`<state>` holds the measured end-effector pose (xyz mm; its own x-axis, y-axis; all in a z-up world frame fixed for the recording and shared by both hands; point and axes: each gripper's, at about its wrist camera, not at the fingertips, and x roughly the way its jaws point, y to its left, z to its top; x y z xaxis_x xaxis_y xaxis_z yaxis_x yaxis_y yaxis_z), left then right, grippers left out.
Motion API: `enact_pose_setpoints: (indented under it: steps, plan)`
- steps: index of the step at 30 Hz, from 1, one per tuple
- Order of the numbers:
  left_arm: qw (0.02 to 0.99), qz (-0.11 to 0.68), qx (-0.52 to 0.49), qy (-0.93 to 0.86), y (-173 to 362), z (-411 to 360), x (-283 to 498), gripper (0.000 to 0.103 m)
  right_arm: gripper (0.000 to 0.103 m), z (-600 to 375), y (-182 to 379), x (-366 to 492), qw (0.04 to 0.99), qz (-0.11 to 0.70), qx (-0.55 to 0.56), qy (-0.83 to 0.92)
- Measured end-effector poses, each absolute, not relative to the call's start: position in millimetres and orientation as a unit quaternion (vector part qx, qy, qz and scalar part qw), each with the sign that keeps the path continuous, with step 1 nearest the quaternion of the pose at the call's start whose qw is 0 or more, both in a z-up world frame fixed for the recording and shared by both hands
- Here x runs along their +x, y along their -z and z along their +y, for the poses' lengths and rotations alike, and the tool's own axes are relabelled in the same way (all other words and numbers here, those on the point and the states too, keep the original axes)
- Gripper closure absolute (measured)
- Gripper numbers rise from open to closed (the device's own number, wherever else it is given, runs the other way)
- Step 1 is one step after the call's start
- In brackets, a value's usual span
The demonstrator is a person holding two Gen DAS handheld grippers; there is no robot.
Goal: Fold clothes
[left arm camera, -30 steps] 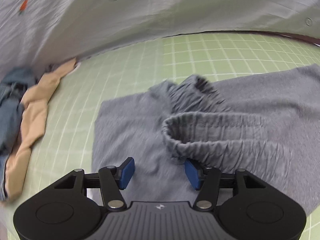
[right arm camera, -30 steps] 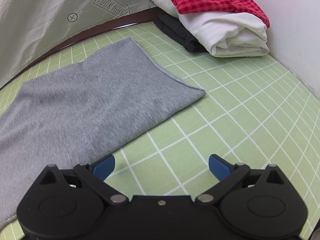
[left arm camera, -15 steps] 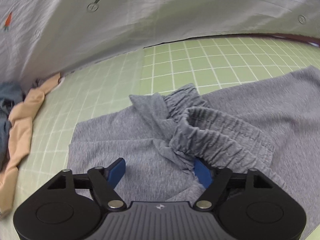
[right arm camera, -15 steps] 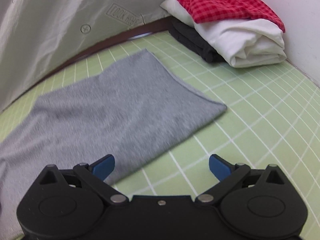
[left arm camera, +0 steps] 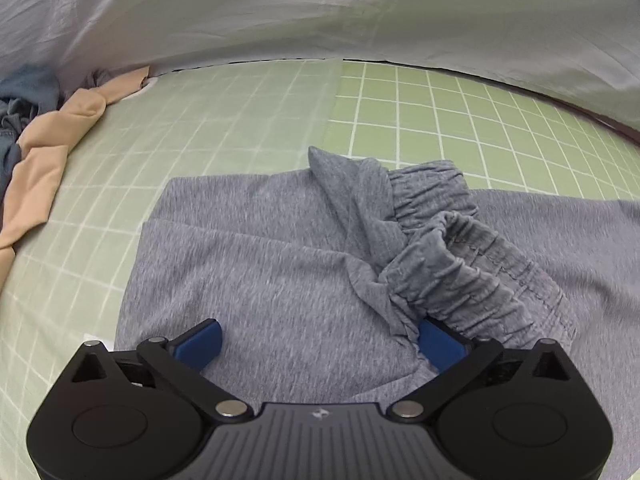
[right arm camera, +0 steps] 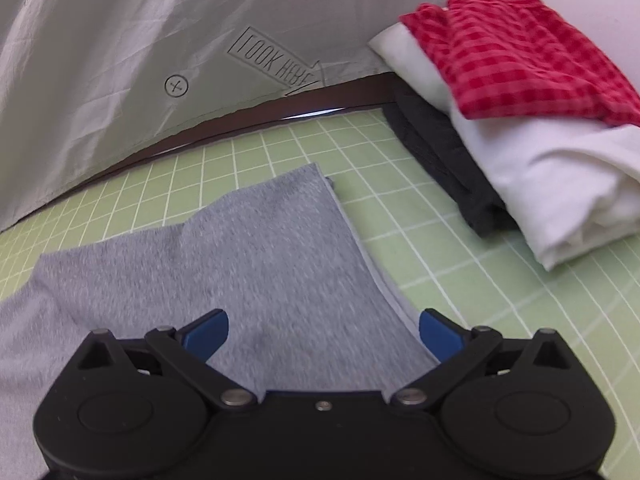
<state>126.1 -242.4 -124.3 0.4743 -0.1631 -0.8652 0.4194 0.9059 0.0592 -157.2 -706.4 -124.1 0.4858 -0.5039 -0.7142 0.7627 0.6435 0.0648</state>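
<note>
Left view: my left gripper [left arm camera: 318, 342] is opening, nothing pinched, over the soft grey jersey shorts [left arm camera: 280, 288]. The bunched elastic waistband [left arm camera: 460, 264] is probably the best grab point.

Right view: my right gripper [right arm camera: 324, 332] gapes empty over their floppy hem [right arm camera: 360, 252], mid green grid mat [right arm camera: 500, 300].

Grey trousers [left arm camera: 280, 280]: soft marled knit cloth, matt, gathered elastic waistband [left arm camera: 460, 264]. Green gridded mat [left arm camera: 440, 120]: smooth, matt. Backdrop sheet [left arm camera: 320, 12]: thin creased cloth. Red checked cloth [right arm camera: 520, 52]: woven, crinkled. Left hand-held gripper [left arm camera: 318, 342]: matt black plastic, blue pads.
</note>
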Motion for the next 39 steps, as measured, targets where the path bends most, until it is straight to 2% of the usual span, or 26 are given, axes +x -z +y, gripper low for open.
enact_pose_setpoints:
  steps: [18, 19, 21, 22, 27, 32, 39]
  plan:
    - [0.846, 0.488, 0.109, 0.185, 126.7, -238.1, 130.4, 0.000, 0.002, -708.4, 131.0, -138.7, 0.850, 0.363, 0.157, 0.348]
    - [0.846, 0.488, 0.109, 0.186, 126.7, -238.3, 131.0, 0.000, 0.011, -707.3, 128.8, -140.1, 0.855, 0.362, 0.153, 0.340]
    - [0.845, 0.488, 0.109, 0.187, 126.6, -238.0, 131.2, 0.000, 0.052, -705.2, 122.2, -142.9, 0.860, 0.357, 0.151, 0.332]
    - [0.845, 0.488, 0.109, 0.188, 126.5, -237.7, 131.2, 0.000, 0.093, -705.3, 119.0, -144.7, 0.858, 0.357, 0.163, 0.332]
    - [0.839, 0.496, 0.089, 0.206, 113.2, -228.9, 131.5, 0.006, 0.093, -682.9, 109.6, -138.7, 0.853, 0.391, 0.134, 0.318]
    - [0.844, 0.486, 0.063, 0.217, 95.6, -210.6, 116.6, 0.006, 0.093, -649.7, 69.2, -143.1, 0.879, 0.323, 0.138, 0.321]
    - [0.850, 0.471, 0.056, 0.228, 87.1, -182.0, 102.6, 0.006, 0.093, -582.6, 25.7, -108.8, 0.917, 0.283, 0.087, 0.269]
